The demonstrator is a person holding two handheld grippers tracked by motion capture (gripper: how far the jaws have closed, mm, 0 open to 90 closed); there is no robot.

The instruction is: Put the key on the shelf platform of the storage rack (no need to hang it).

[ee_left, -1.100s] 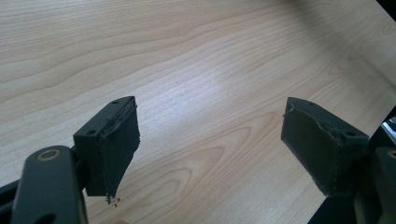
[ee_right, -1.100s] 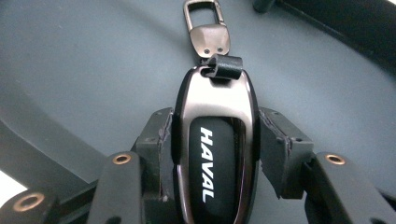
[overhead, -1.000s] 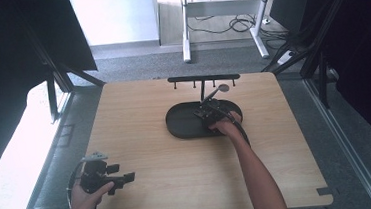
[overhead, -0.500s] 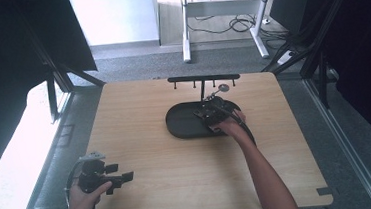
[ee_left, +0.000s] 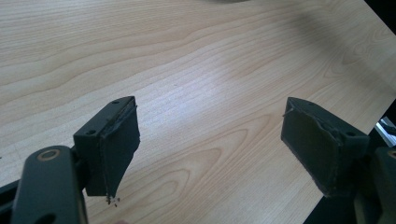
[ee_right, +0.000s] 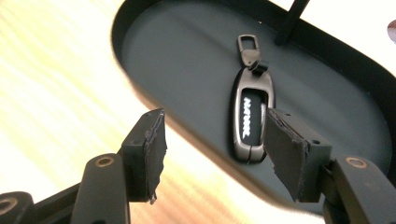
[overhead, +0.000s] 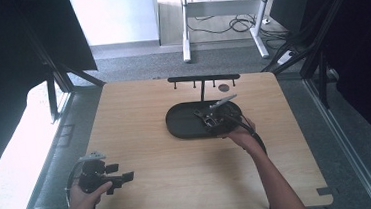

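Our right gripper hovers over the black tray, jaws just opened and pinching nothing; the key fob lies flat inside. Our left gripper stays spread above bare tabletop.

Key fob: dark metallic, elongated, clip ring at far end; lies flat inside black oval tray, toward its near rim, untouched.

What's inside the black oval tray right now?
A dark key fob with a metal clip at one end lies flat on the tray floor, beside the stand's thin post. The right tool hangs open above it, its right pad covering part of the fob's edge.
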